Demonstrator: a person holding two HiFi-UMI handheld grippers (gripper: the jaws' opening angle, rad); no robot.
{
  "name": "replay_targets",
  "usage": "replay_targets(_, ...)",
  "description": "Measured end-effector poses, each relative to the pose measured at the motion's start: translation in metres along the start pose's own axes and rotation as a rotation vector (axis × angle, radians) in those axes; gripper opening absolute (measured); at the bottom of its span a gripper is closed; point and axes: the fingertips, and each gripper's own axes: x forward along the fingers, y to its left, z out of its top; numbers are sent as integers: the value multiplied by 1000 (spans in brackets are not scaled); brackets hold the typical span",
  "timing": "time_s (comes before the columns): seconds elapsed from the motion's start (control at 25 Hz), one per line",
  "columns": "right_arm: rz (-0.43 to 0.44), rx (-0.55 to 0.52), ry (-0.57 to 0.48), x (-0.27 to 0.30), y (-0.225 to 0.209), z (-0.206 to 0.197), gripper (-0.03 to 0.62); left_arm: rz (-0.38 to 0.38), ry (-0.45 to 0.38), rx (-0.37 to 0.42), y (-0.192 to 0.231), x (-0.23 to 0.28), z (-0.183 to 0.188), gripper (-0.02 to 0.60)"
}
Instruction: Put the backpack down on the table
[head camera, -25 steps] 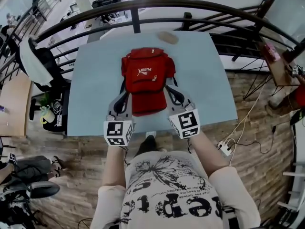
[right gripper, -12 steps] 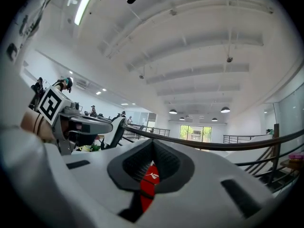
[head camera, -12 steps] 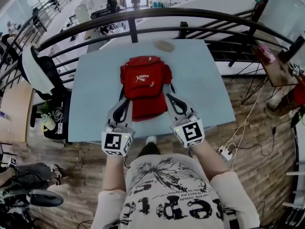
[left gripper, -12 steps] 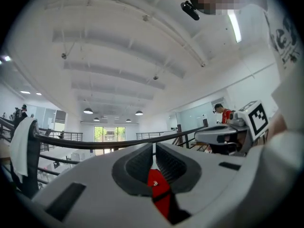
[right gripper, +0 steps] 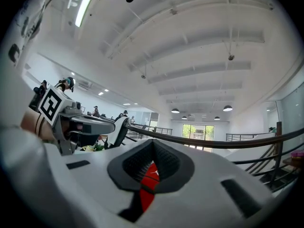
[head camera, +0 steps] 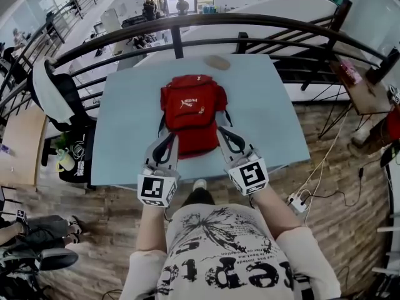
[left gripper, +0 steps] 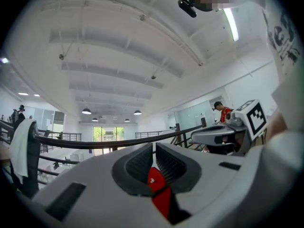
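Note:
A red backpack [head camera: 192, 108] lies flat on the pale blue table [head camera: 125, 136], logo side up. My left gripper [head camera: 166, 132] is shut, its tips beside the pack's lower left corner. On the other side my right gripper [head camera: 220, 125] is shut by the lower right corner, where a dark strap shows. In the left gripper view the left gripper [left gripper: 155, 148] has its jaws together, with a strip of red backpack [left gripper: 159, 194] showing behind them. The right gripper view shows the right gripper [right gripper: 153, 144] the same way, with red backpack [right gripper: 148, 184] behind. I see nothing clamped in either.
A small beige object [head camera: 217, 62] sits at the table's far edge. A dark curved railing [head camera: 187, 24] runs just behind the table. A chair draped in white [head camera: 53, 89] stands at the left. Cables and a power strip [head camera: 297, 200] lie on the wooden floor at the right.
Both grippers have drawn back a little toward the person, away from the backpack's sides. The backpack stays lying on the table.

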Motion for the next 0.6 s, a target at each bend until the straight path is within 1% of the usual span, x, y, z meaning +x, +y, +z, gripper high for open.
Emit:
replay_targets(0.28,-34,0,19,0,-4,-3,-8,-1,-25,-38,1,-1,3,25)
replay_targets(0.6,-28,-4,5,1,-8,-6,-8,-7,-30,-30,0,6,1,25)
